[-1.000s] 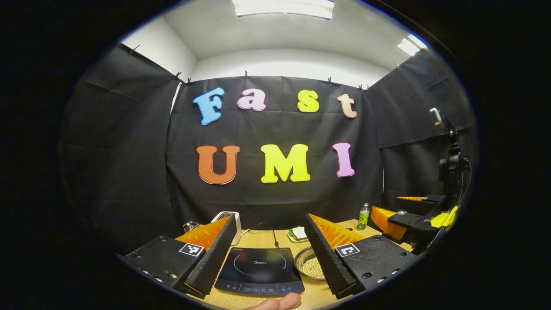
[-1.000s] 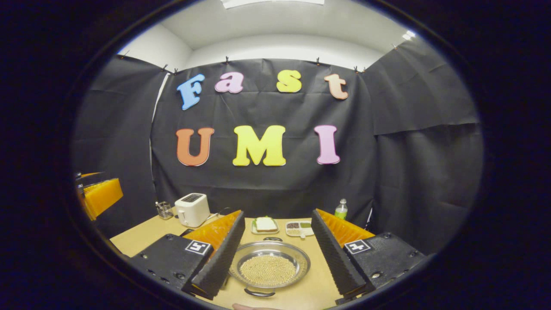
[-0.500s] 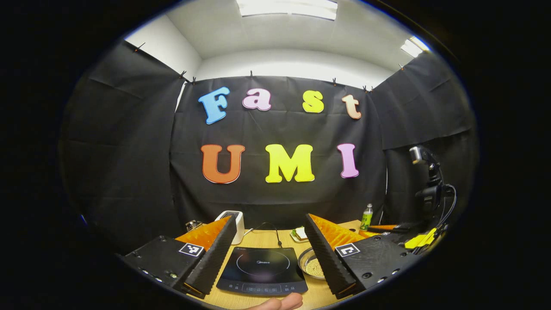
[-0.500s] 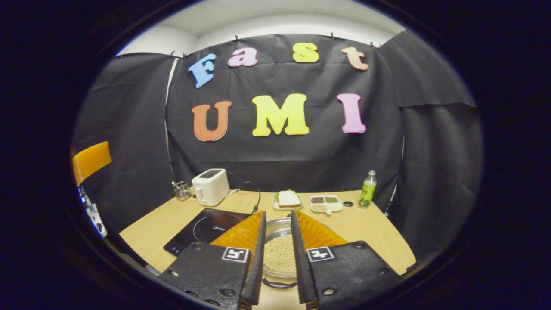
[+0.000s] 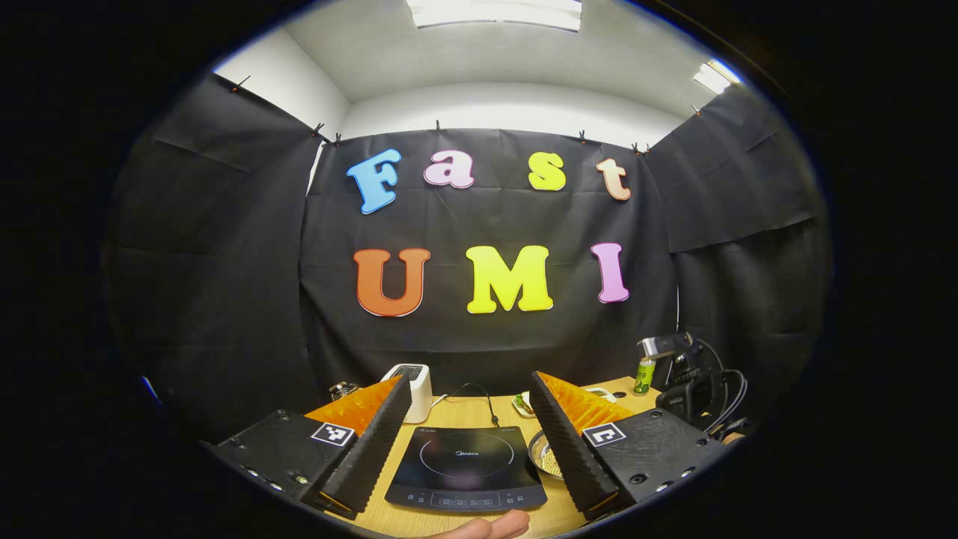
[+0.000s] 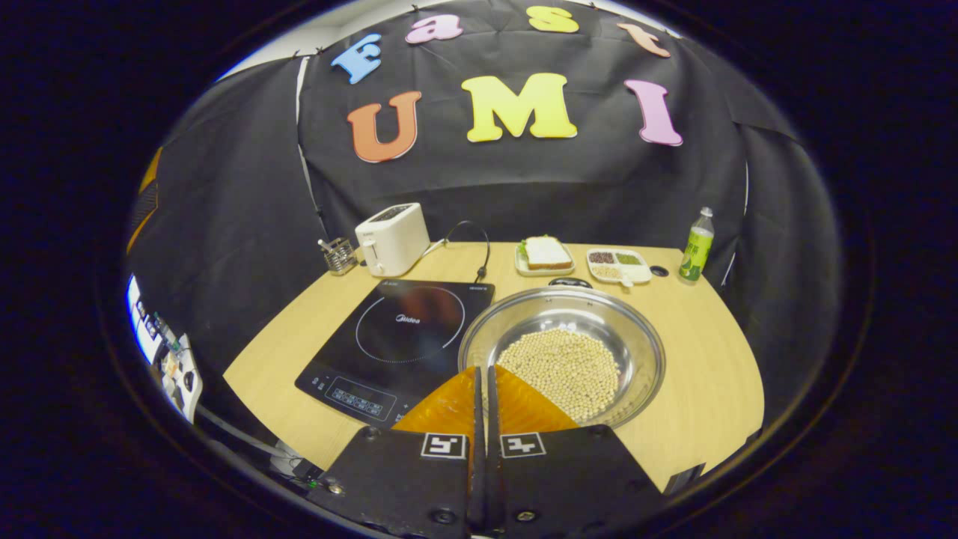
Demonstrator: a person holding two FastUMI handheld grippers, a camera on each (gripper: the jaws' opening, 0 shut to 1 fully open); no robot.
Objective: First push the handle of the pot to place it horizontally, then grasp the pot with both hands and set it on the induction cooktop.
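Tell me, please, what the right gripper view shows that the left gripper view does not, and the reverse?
Right gripper view: the right tool, shut, at the near rim of the pot, with its whole layer of beans visible. Left gripper view: the left tool, open, a person's fingertip at the bottom edge, and ceiling lights. Both: pot, cooktop, toaster, green bottle, table.

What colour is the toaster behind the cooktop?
White, or slightly cream. The toaster shows best in the right gripper view, behind the black induction cooktop.
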